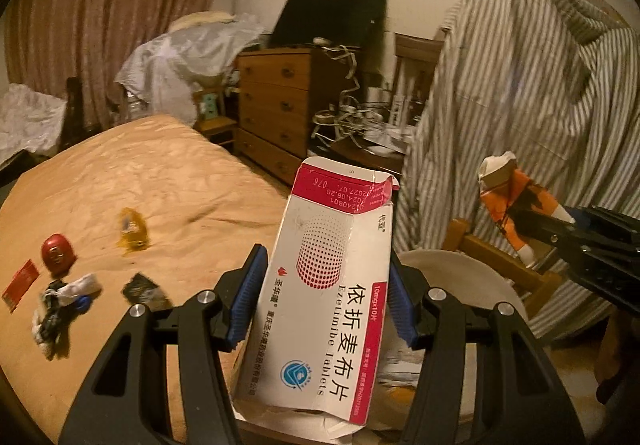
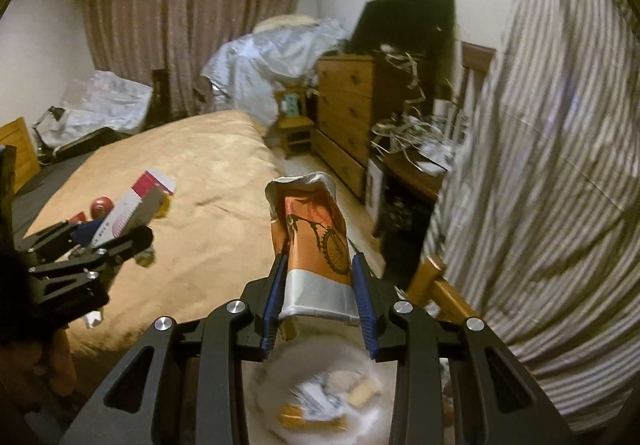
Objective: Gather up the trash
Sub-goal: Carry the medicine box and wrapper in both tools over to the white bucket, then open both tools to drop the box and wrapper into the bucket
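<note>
Reading the white and magenta medicine box clamped in my left gripper, I make out "Ezetimibe Tablets", "10mg×10片", Chinese characters, and upside-down date codes "2024.08.28" and "2027.07." on its torn top flap. Those jaws are narrowed onto the box's two sides, blue pads pressing it upright. My right gripper has its jaws closed on an orange and silver wrapper printed with a black bicycle; no writing there is legible. Both items hang above a white bin holding scraps, near the bed. On the bed's left lie a red ball, a yellow wrapper and small litter.
</note>
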### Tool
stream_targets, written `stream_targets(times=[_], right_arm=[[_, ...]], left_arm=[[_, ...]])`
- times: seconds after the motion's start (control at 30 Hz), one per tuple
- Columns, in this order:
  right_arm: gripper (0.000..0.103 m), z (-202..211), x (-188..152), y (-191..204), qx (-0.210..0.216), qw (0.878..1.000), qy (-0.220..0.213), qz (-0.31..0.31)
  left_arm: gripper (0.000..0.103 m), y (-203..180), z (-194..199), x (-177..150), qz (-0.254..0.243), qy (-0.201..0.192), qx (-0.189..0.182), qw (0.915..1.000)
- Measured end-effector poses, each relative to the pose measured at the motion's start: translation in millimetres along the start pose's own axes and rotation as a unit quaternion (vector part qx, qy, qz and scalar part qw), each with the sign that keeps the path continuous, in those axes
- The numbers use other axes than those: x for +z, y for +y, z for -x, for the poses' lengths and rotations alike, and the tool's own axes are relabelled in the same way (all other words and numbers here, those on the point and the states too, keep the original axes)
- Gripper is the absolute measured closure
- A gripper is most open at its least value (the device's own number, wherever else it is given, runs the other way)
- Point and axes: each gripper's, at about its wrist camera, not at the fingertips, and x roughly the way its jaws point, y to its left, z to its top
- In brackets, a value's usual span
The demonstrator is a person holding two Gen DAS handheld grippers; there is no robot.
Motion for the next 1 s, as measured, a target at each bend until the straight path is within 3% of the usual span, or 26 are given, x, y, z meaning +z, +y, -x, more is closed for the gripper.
stream_targets(times=[0.13, 0.27, 0.53, 0.7, 1.0], right_arm=[[0.069, -11, -9, -30, -0.001, 0.999, 0.032, -0.012], [0.069, -39, -13, -53, 0.012, 0.996, 0.091, -0.011], [0.069, -95, -21, -58, 0.021, 0.978, 0.205, 0.032], [0.068, -106, -25, -51, 0.025, 0.975, 0.219, 0.038], [0.063, -107, -28, -43, 0.027, 0.974, 0.220, 0.040]], left_arm=[[0.049, -17, -15, 0, -0.007, 0.018, -0.013, 0.9997], [0.049, -29, -37, -6, -0.015, 0.060, -0.029, 0.9977], [0.048, -48, -91, -24, -0.039, 0.173, -0.072, 0.9815], [0.048, -50, -103, -30, -0.041, 0.193, -0.080, 0.9770], [0.045, -50, -104, -25, -0.040, 0.186, -0.088, 0.9778]])
